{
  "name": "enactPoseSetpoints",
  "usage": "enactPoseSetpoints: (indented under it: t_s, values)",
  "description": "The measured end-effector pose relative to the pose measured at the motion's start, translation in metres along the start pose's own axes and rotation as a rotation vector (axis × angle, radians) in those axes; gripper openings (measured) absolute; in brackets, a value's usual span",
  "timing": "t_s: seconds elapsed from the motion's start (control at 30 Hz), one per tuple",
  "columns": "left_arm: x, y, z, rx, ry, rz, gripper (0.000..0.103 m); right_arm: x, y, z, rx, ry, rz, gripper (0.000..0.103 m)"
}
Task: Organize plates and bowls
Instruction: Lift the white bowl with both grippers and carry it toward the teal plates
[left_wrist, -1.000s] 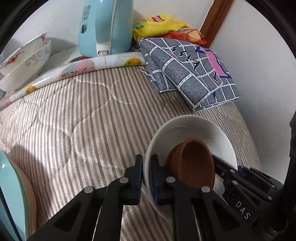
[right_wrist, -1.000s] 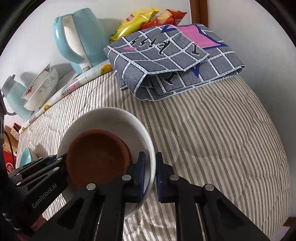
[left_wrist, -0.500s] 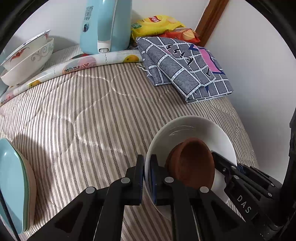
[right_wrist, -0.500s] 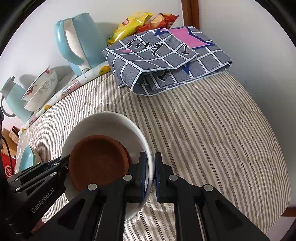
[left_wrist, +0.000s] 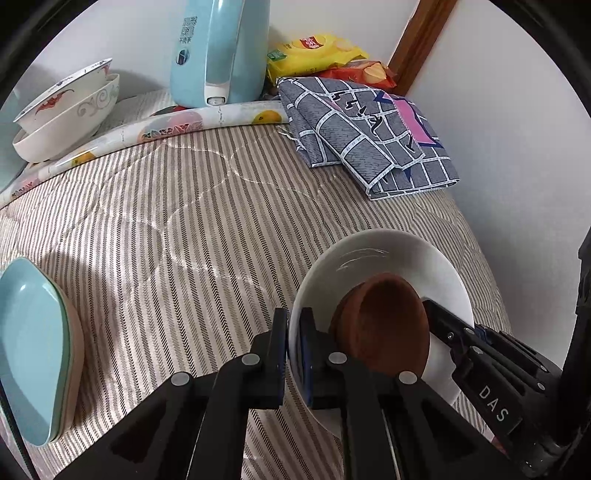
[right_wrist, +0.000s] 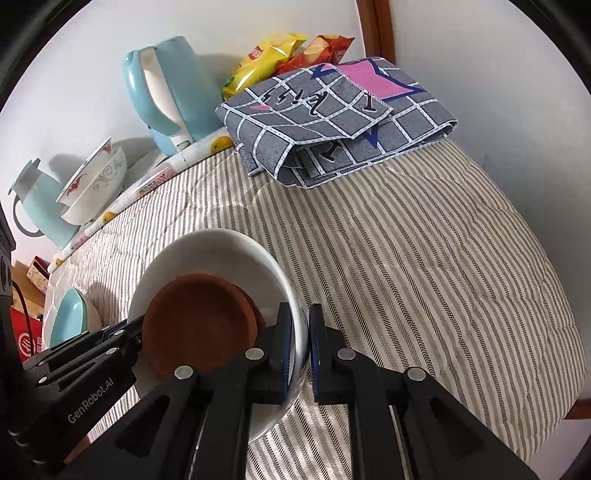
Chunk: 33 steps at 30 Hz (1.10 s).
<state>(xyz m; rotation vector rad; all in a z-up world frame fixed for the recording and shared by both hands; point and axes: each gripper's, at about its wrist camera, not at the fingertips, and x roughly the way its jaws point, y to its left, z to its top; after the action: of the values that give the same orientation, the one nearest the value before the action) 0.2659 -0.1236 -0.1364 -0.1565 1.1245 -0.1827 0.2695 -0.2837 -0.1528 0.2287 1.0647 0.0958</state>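
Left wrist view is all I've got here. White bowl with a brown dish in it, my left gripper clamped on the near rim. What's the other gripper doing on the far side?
Observer: The right gripper is shut on the white bowl's opposite rim, one finger inside, one outside.
Operator: Anything left of the stacked patterned bowls?
Observer: Yes, a second light blue jug stands by the wall beside the patterned bowls.
Operator: And past the table's left edge?
Observer: A red box sits lower down, beyond the teal bowl.
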Motion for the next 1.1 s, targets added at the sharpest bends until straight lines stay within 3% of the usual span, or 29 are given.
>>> enactPoseSetpoints:
  t_s: [1.1]
  values:
    - [-0.068, 0.037, 0.006, 0.001, -0.09, 0.025, 0.007, -0.044, 0.057, 0.006, -0.028, -0.092, 0.048, 0.009]
